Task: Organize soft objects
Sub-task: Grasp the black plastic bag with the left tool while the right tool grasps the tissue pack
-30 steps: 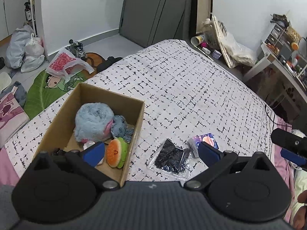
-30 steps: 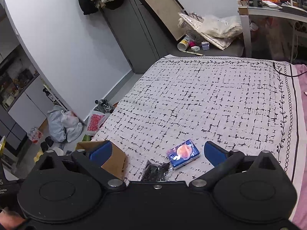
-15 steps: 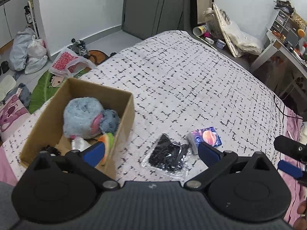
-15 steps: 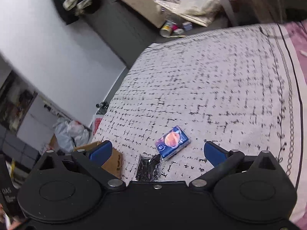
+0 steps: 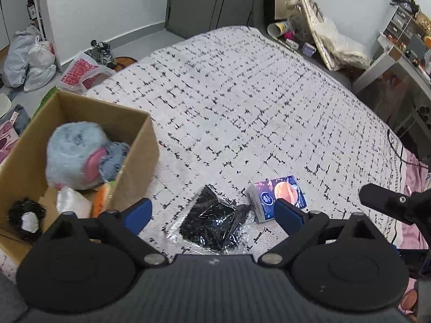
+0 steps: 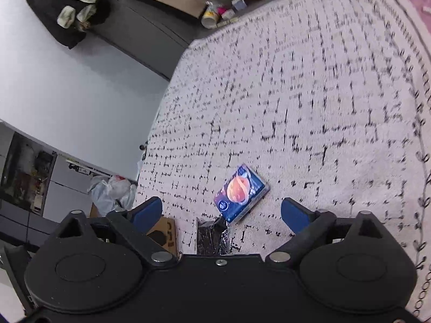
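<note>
On the bed [image 5: 242, 102], covered with a white black-dashed spread, an open brown cardboard box [image 5: 140, 145] sits at the left edge, holding a fluffy pale-blue plush toy [image 5: 72, 153]. Just beside the box lies a black item in a clear plastic bag [image 5: 212, 223], touching a small blue tissue pack with an orange planet print [image 5: 280, 196]. The left hand-held gripper [image 5: 212, 212] hangs over the bag, jaws closing but apart, pressing nothing. The right hand-held gripper [image 6: 221, 211] hangs near the pack, jaws also closing, empty.

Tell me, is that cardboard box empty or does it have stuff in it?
Partly full: the open cardboard box holds a fluffy blue plush and smaller soft items.
</note>
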### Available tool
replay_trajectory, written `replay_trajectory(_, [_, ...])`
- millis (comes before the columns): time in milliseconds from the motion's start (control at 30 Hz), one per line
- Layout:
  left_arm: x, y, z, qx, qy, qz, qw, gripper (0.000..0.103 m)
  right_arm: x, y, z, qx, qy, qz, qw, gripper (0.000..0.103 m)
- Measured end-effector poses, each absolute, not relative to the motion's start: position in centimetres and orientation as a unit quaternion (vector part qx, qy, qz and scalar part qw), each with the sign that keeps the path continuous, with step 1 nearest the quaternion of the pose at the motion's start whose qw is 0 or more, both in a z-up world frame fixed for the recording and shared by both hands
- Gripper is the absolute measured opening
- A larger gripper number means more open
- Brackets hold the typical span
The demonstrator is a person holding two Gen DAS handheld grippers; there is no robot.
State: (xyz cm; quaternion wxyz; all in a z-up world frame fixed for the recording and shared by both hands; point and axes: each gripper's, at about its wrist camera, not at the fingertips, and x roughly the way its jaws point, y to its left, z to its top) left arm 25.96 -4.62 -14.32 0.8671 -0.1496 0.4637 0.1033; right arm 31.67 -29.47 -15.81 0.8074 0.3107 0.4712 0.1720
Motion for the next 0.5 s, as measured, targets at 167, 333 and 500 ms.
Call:
replay_trajectory(167, [27.4,-5.4,-16.8,-0.151,0.491,0.094,0.853,0.084,33.1,-29.4,-17.7,0.334,0.496,0.172,0.783,0.087])
replay_trajectory(333, [28.4,-6.0,-19.8,-0.14,0.521,0.094,0.837,0.084,34.0,-29.4,-19.5,0.351,0.511,0.167,0.767,0.08])
replay_trajectory(500, [29.5,-6.2,-22.4,-0.13,0.542,0.103,0.824,0.083,35.1,-28.6,-21.2,0.353,0.531,0.171,0.751,0.078])
